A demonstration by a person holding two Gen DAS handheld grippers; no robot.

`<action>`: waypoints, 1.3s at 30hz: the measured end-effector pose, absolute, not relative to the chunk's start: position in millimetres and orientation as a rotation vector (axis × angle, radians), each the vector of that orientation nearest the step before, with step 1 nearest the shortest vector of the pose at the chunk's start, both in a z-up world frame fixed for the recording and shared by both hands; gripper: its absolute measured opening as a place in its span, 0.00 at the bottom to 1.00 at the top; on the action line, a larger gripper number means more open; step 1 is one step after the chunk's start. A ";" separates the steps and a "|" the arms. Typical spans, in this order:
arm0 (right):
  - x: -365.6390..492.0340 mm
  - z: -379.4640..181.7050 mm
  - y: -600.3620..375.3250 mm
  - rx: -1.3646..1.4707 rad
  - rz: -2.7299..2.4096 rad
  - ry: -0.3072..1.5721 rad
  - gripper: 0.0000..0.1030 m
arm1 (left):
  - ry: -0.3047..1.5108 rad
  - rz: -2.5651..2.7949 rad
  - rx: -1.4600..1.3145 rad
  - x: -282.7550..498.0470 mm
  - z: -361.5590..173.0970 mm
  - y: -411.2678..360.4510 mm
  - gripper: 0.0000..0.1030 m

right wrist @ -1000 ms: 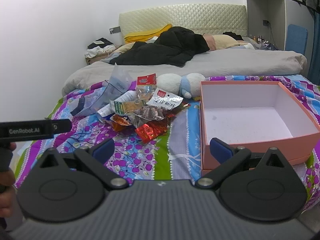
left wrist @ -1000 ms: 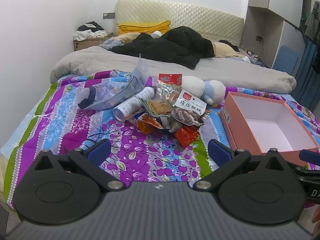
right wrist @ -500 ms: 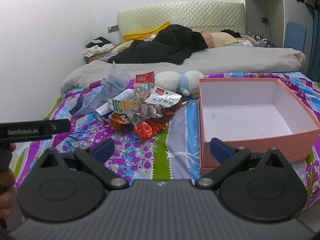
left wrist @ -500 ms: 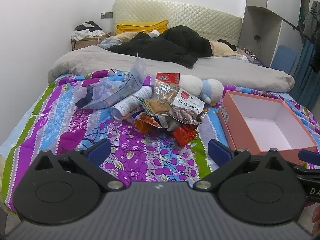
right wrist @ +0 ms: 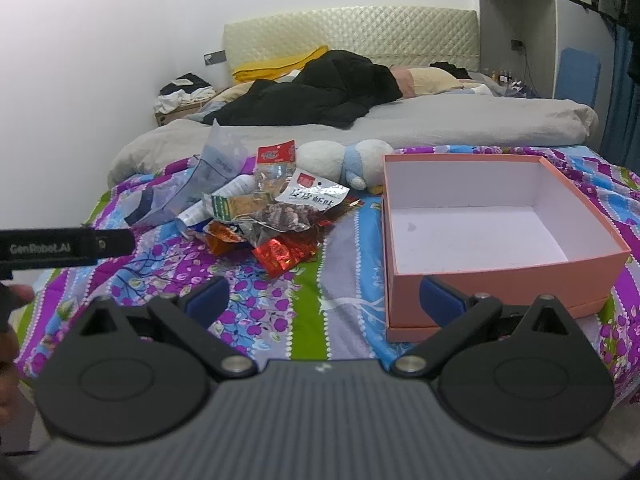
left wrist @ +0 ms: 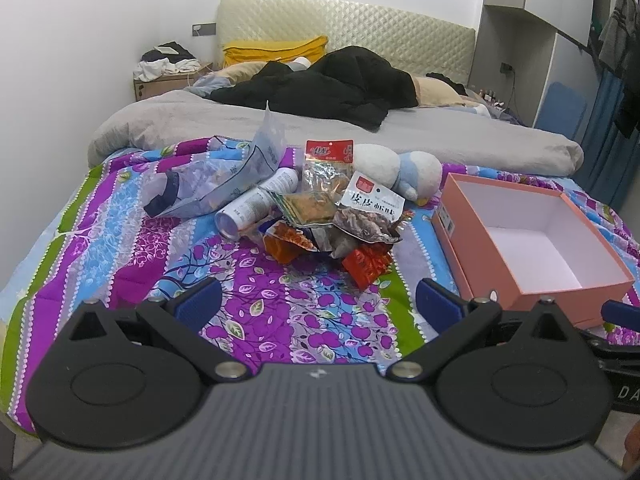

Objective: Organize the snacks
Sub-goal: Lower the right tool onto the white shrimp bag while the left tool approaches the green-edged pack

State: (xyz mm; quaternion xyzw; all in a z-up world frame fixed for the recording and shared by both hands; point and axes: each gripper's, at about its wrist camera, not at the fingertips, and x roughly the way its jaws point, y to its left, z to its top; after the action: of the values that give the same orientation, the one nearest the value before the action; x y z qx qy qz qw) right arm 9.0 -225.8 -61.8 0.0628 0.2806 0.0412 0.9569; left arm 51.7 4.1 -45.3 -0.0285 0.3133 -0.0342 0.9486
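You've edged both grippers closer to the snack pile [left wrist: 320,220], box [right wrist: 480,236] at 3 o'clock; both jaws wide open, empty.

The bed [left wrist: 120,248] before me carries a purple, blue and green floral cover at its near end and a grey quilt [left wrist: 440,136] beyond. On the cover lies a heap of snack packets [left wrist: 336,224], with a clear plastic bag [left wrist: 224,184] and a white tube [left wrist: 256,208] on its left. A white-and-blue plush toy [left wrist: 396,170] lies just behind the heap. An open pink box [right wrist: 496,220], empty, sits to the right. Black clothing [left wrist: 328,88] and a yellow pillow [left wrist: 276,48] lie near the headboard.
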 end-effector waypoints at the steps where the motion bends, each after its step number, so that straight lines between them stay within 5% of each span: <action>1: 9.7 -63.6 -226.0 0.128 0.087 0.572 1.00 | 0.640 -0.071 -0.066 53.0 -47.1 4.7 1.00; 39: 182.0 -145.4 -181.7 0.143 0.198 0.572 0.98 | 0.703 -0.079 -0.224 253.8 -157.1 69.5 1.00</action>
State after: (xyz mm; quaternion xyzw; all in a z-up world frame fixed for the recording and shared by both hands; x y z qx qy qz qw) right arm 182.0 -181.7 -145.4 0.0703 0.2815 0.0976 0.9520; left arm 253.8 69.5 -157.1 -0.1094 0.3437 -0.0388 0.9319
